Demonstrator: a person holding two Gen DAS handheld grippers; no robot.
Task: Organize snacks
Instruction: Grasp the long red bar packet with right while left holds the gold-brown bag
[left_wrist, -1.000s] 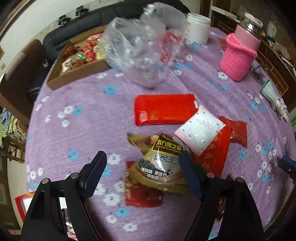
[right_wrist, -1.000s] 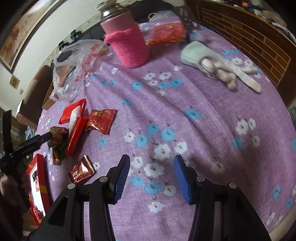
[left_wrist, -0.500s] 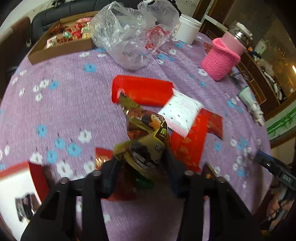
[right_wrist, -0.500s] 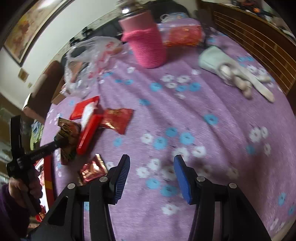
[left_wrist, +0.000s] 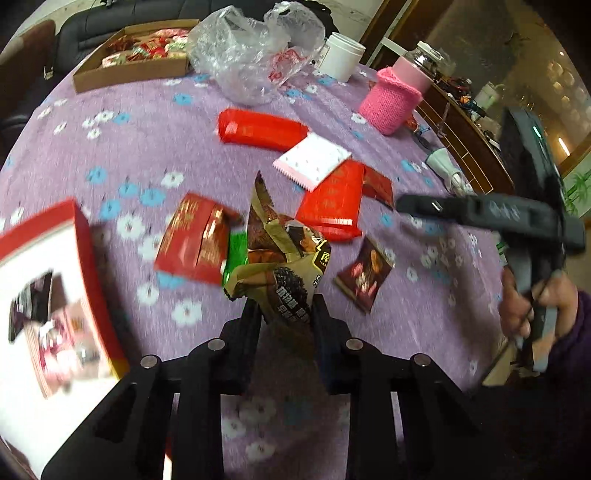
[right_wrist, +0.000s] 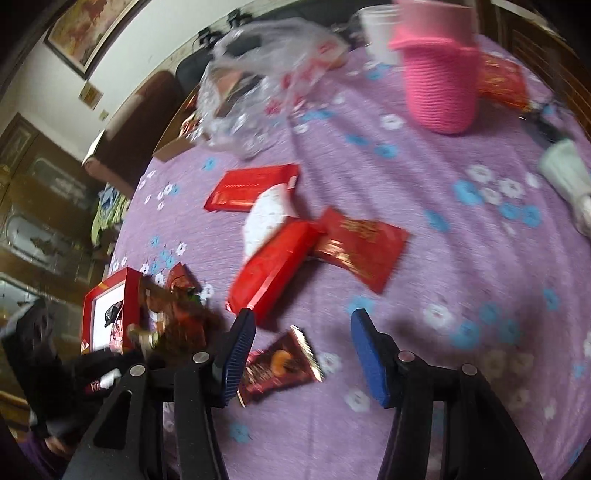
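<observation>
Left gripper (left_wrist: 284, 314): closing on the brown and gold snack packet (left_wrist: 286, 266), pads pressing its lower end, packet standing up crumpled between the jaws and lifted clear of the purple flowered tablecloth (left_wrist: 147, 129).
Right gripper (right_wrist: 303, 354): jaws opening, standing fairly wide, gripping nothing; hovering over the cloth with the dark red snack packet (right_wrist: 280, 365) lying just behind the left pad, partly hidden by it.
Ahead of the left gripper: lying just beyond the held packet, a red foil packet (left_wrist: 195, 240) to the left with a green wrapper (left_wrist: 234, 254) tucked against it; a red flat packet (left_wrist: 332, 199) ahead and slightly right, overlapping a white dotted packet (left_wrist: 314, 158); further ahead, a long red packet (left_wrist: 258, 127).
Far from the left gripper: cardboard box (left_wrist: 129, 72) of sweets at the far left edge of the table, clear plastic bag (left_wrist: 251, 55) beside it, white jar (left_wrist: 341, 55) and pink knitted sleeve on a bottle (left_wrist: 391, 98) to the far right.
Left of the left gripper: red and white box (left_wrist: 51, 295), close, blurred.
Right of the left gripper: person's hand (left_wrist: 535, 302) in a purple sleeve, gripping the handle of the other tool.
Ahead of the right gripper: red flat packet again, just in front of the left pad; beside it a red and gold sachet (right_wrist: 362, 247).
</observation>
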